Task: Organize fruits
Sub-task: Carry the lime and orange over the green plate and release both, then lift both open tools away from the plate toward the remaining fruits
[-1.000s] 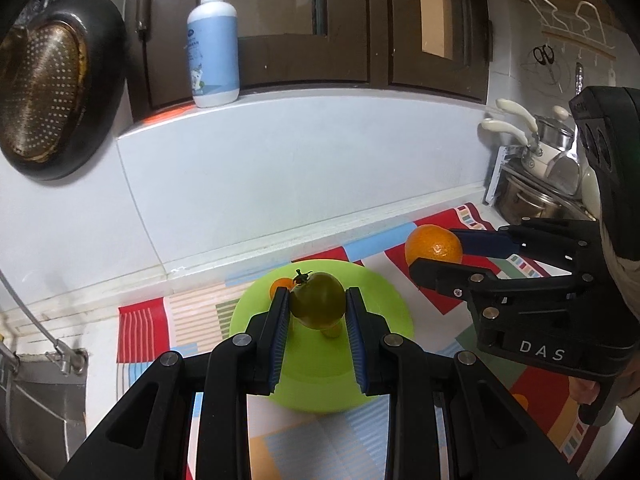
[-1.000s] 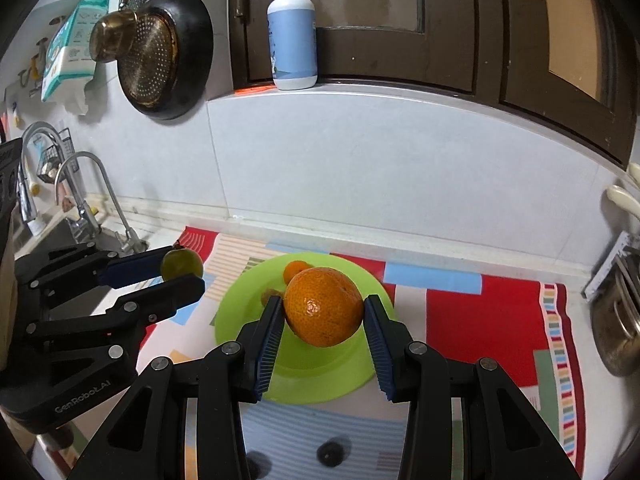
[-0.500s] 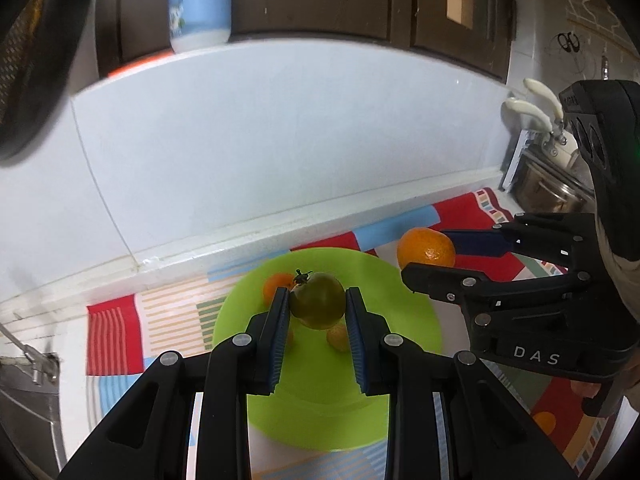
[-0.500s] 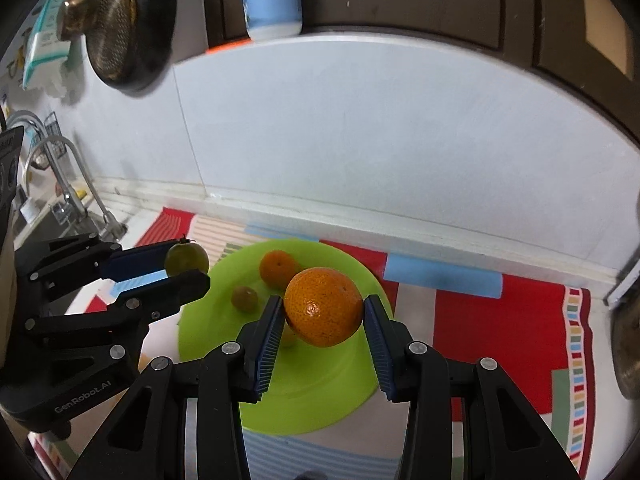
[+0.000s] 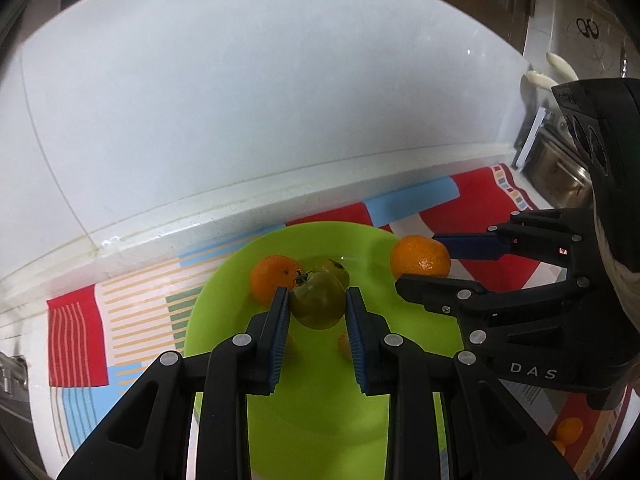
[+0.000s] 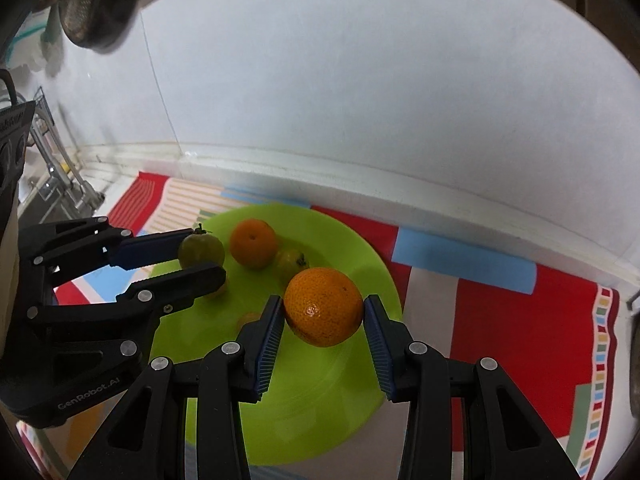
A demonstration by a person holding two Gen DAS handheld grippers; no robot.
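Observation:
My left gripper (image 5: 317,306) is shut on a green tomato (image 5: 318,300) with a dark stem, held above the lime green plate (image 5: 320,408). My right gripper (image 6: 323,310) is shut on an orange (image 6: 323,306), held over the same plate (image 6: 340,412). Each gripper shows in the other's view: the right gripper (image 5: 424,262) at the right with its orange (image 5: 420,257), the left gripper (image 6: 198,252) at the left with its tomato (image 6: 201,250). On the plate lie a small orange (image 6: 253,243) and a yellow-green fruit (image 6: 292,261), with smaller fruits partly hidden.
The plate sits on a colourful striped mat (image 6: 500,312) on a counter against a white tiled wall (image 5: 260,100). A tap and sink (image 6: 60,176) stand at the left. Metal pots (image 5: 560,160) are at the right. Small oranges (image 5: 566,432) lie on the mat at the lower right.
Both grippers have come down and forward toward the plate with their fruits still held. The plate looks larger, and the bottle and cupboards have slid out of the top of both views.

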